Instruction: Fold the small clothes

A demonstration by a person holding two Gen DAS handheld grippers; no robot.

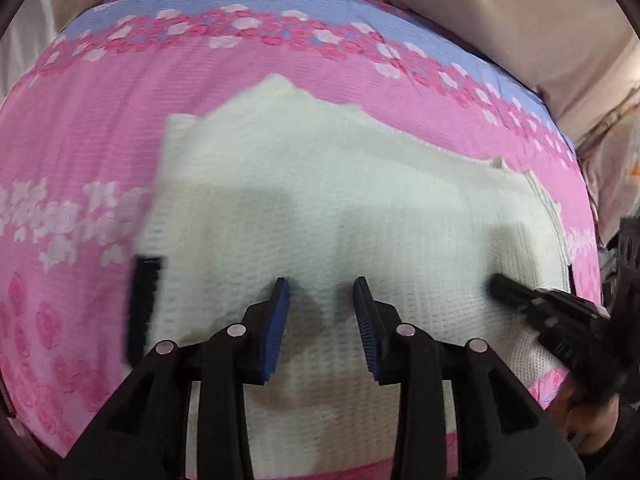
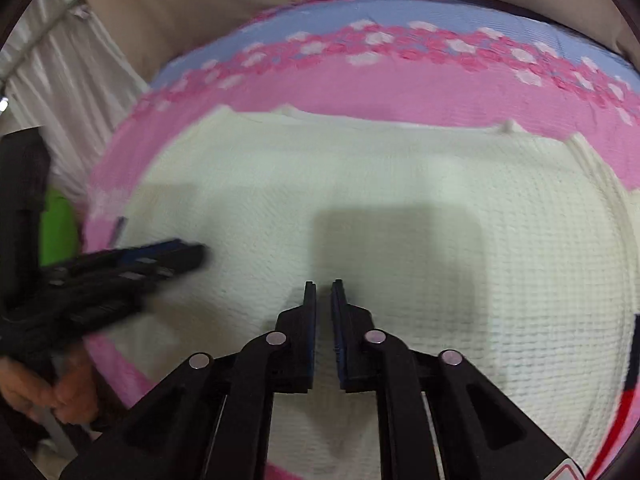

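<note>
A cream knitted garment [image 1: 320, 200] lies spread flat on a pink flowered cover [image 1: 80, 160] with a pale blue band along its far side; whether a bed or a worktop lies beneath cannot be told. The left gripper [image 1: 322, 284] points steeply down over the near part of the garment, its blue-padded fingers [image 1: 276, 328] spread with a clear gap and only the cloth's surface showing below that gap; nothing is pinched. To the left of these fingers, at the garment's left edge, sits a blurred dark strip [image 1: 142, 304] that cannot be identified. To their right the other tool reaches in over the garment's right part, with a hand [image 1: 588, 420] gripping it at the lower right. From the right wrist view, the right gripper [image 2: 322, 282] hovers over the middle of the garment [image 2: 400, 184], its fingers [image 2: 308, 320] drawn almost together with just a thin slit and no cloth caught in it. Left of them the left tool shows as a dark blur, held by a hand [image 2: 48, 388]. Beyond the far edge hangs beige fabric [image 2: 200, 0].
</note>
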